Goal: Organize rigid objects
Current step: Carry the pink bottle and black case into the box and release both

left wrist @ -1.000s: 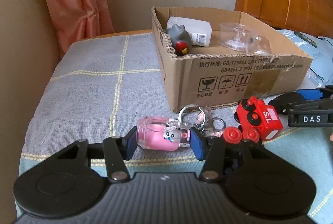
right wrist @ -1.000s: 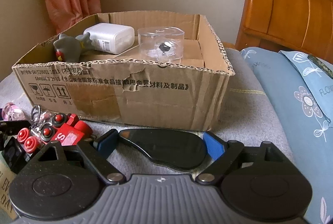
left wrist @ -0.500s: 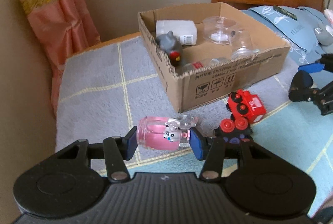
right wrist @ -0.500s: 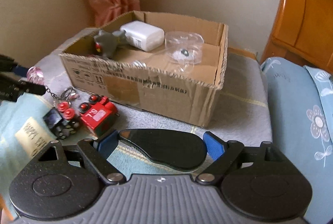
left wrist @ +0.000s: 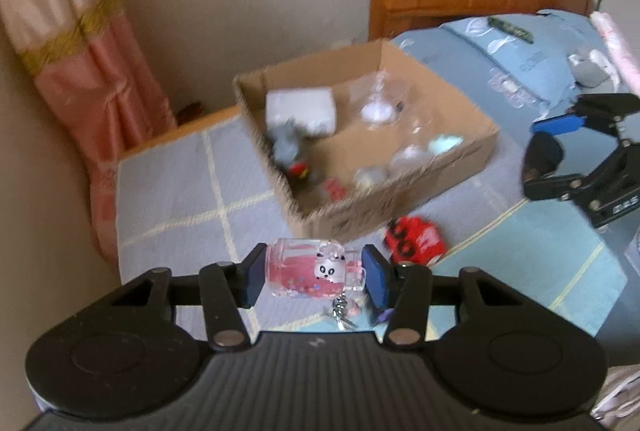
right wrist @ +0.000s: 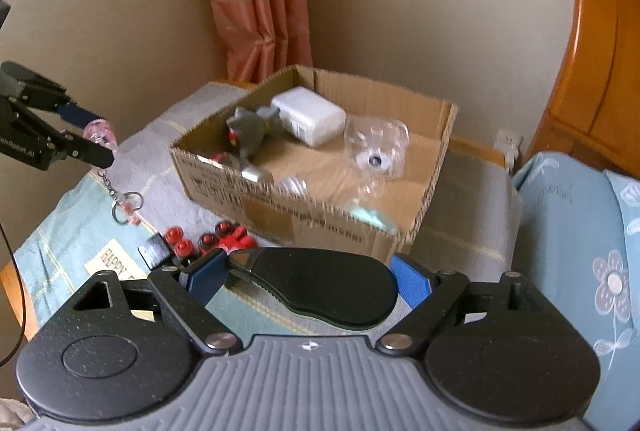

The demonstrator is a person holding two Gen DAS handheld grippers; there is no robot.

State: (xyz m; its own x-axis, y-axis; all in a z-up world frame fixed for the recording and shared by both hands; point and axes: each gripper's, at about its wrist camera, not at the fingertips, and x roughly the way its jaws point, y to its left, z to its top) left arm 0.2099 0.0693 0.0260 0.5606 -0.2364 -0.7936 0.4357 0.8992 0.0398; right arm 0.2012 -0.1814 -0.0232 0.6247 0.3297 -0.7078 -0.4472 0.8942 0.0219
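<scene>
My left gripper (left wrist: 314,273) is shut on a pink keychain bottle (left wrist: 308,271) with a small panda face, held high above the bed; its chain and rings (right wrist: 124,203) dangle below. My right gripper (right wrist: 308,277) is shut on a flat black oval object (right wrist: 320,283), also held in the air. The open cardboard box (left wrist: 400,207) sits ahead, holding a white adapter (right wrist: 308,117), a grey toy (right wrist: 248,129) and clear plastic cups (right wrist: 376,147). A red toy train (left wrist: 414,241) lies on the bed in front of the box.
The bed has a grey checked cover (left wrist: 180,187) and a light blue sheet (left wrist: 532,259). A wooden headboard (right wrist: 600,51) and blue floral pillow (right wrist: 580,231) are to the right. A pink curtain (left wrist: 80,51) hangs at the back left corner.
Both grippers have risen well above the bed with their objects. The keychain's rings left the cover and now hang. The views now look down into the box.
</scene>
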